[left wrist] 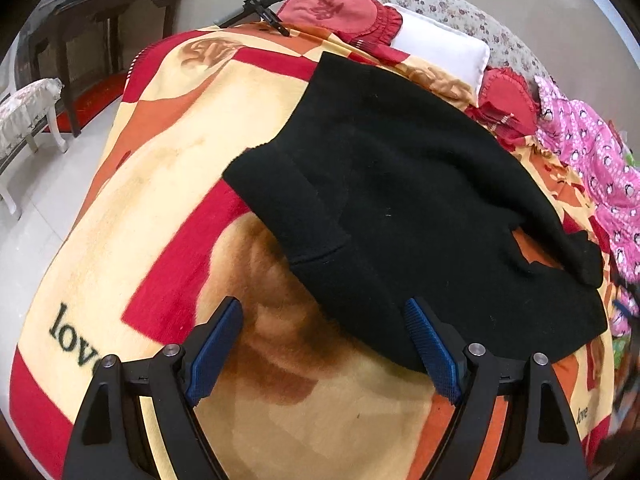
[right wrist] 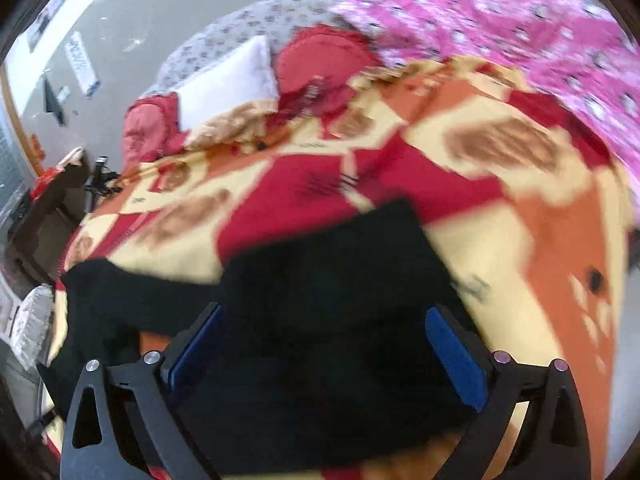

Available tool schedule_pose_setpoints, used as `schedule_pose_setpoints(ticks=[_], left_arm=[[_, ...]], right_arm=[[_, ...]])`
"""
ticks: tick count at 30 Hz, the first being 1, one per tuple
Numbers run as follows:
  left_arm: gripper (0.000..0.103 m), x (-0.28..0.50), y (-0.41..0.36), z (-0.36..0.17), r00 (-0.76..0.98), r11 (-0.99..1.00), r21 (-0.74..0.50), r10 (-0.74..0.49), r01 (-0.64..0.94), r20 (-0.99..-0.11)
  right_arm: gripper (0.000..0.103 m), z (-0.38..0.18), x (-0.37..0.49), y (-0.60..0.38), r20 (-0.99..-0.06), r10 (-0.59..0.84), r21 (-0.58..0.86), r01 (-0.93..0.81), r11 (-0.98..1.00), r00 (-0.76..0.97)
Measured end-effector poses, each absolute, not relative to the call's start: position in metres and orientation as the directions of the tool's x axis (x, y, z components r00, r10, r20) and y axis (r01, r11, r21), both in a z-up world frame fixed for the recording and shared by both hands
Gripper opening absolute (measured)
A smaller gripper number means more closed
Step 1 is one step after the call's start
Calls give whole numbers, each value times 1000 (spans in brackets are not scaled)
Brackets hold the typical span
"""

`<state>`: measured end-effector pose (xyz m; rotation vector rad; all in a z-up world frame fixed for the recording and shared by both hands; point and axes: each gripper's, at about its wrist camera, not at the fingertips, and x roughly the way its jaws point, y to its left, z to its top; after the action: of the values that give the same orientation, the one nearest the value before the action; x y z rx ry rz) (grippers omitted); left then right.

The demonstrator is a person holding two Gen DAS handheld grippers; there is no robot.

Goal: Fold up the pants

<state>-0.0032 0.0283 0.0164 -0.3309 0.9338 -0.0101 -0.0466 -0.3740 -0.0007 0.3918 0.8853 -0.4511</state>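
Observation:
Black pants (left wrist: 400,184) lie spread on a red, yellow and orange blanket (left wrist: 168,168) on a bed. In the left wrist view my left gripper (left wrist: 324,316) is open and empty, just above the blanket at the near edge of the pants; its right finger overlaps the black cloth. In the right wrist view, which is blurred by motion, the pants (right wrist: 320,300) fill the lower middle. My right gripper (right wrist: 324,320) is open, with the black cloth showing between its blue pads (right wrist: 456,356); I cannot tell whether it touches the cloth.
A white pillow (left wrist: 440,48) and red cushions (left wrist: 340,8) lie at the head of the bed. A pink patterned quilt (left wrist: 592,152) is heaped at the right side. A dark wooden table (left wrist: 100,16) and a white stool (left wrist: 24,116) stand on the floor to the left.

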Motion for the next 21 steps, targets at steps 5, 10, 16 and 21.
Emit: schedule_pose_setpoints(ticks=[5,10,16,21], left_arm=[[84,-18,42,15,618,920,-353,-179,-172,-765],[84,-14,51,11,635,888,-407,-191,-213,-749],[84,-8,48,6,643,882,-421,-200,-210,-739],[82,10,40,2,647,893,-403,-190,-198,-738]], right_arm=[[100,-14,-118,-387,-824,-193,196,587,785,533],[102,-38,-132,-395,-828,-130,276,597,753,546],[103,-43,-105,-394,-809,-127,285,573,768,573],[86,-46,-89,-390,-789,-149,259,544,798,595]])
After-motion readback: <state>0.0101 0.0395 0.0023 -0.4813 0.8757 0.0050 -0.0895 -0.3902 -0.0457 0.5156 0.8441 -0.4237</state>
